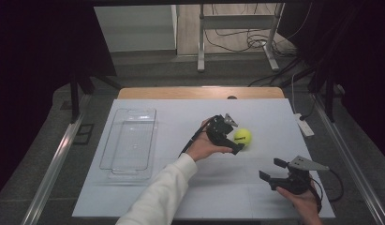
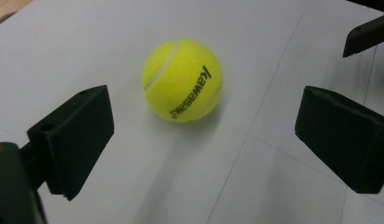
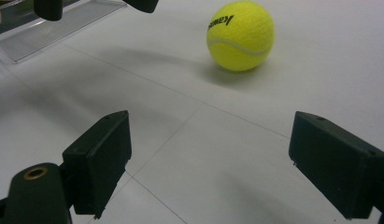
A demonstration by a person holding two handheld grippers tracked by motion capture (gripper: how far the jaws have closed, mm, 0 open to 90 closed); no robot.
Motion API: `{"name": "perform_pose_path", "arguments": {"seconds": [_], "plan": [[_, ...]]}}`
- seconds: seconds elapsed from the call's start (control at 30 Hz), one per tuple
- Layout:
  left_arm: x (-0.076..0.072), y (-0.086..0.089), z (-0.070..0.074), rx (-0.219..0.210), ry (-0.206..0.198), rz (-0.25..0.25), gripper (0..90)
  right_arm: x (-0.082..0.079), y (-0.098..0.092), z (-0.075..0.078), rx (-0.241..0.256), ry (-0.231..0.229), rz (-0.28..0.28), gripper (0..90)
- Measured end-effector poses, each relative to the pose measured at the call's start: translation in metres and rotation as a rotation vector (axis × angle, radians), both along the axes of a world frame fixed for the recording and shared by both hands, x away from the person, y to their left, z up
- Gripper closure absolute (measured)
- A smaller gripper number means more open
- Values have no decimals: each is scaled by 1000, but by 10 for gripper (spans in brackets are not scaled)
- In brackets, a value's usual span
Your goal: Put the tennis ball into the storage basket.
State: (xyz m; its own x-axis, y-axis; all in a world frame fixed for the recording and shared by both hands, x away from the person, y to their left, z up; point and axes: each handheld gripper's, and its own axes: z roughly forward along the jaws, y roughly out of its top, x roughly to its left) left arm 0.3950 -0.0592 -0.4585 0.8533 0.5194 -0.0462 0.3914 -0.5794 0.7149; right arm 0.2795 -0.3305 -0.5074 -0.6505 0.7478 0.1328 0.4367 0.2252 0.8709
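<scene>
A yellow tennis ball [image 1: 242,136] with black lettering rests on the white table top [image 1: 190,187], right of centre. My left gripper [image 1: 233,135] reaches across from the left and is open, its jaws wide apart just short of the ball [image 2: 182,80], not touching it. Nothing lies between the jaws of the left gripper [image 2: 203,135]. My right gripper [image 1: 271,169] hovers near the front right, open and empty, pointing towards the ball [image 3: 241,35] from a distance. In its own view the right gripper [image 3: 227,163] has bare table between its jaws.
A clear plastic tray [image 1: 106,145] lies empty on the left side of the table, its edge [image 3: 54,28] in the right gripper view. A white power strip [image 1: 305,125] sits off the right edge. Metal frame legs [image 1: 200,42] stand beyond the far edge.
</scene>
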Motion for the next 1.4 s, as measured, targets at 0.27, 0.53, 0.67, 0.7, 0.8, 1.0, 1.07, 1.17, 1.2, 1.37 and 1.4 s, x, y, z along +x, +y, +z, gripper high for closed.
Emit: {"name": "perform_pose_path", "arguments": {"seconds": [0.27, 0.53, 0.67, 0.7, 0.8, 1.0, 1.07, 1.17, 1.2, 1.37, 1.4], "plan": [[6, -8, -1, 3, 13, -7, 52, 0, -1, 0, 4, 0, 0, 133], [13, -13, -5, 14, 31, 1, 46, 1, -1, 0, 5, 0, 0, 132], [17, -15, -5, 18, 36, 2, 43, 1, -1, 0, 3, 0, 1, 132], [18, -16, -5, 20, 36, 4, 43, 1, -1, 0, 4, 1, 1, 132], [21, -18, -4, 22, 37, 4, 41, 1, -1, 0, 5, 3, -1, 132], [27, -22, -5, 26, 50, 12, 41, 1, -2, 0, 6, 4, -1, 133], [29, -23, -6, 31, 49, 9, 41, 1, -2, -1, 6, 5, 0, 132], [30, -25, -7, 29, 51, 11, 41, 1, -1, -1, 6, 5, 0, 132], [31, -26, -7, 29, 51, 12, 41, 1, -1, -1, 7, 5, 0, 132], [35, -30, -9, 31, 62, 17, 42, 1, -2, -1, 7, 5, 0, 132], [36, -31, -10, 35, 67, 19, 42, 1, -2, -1, 7, 5, 0, 132]]}}
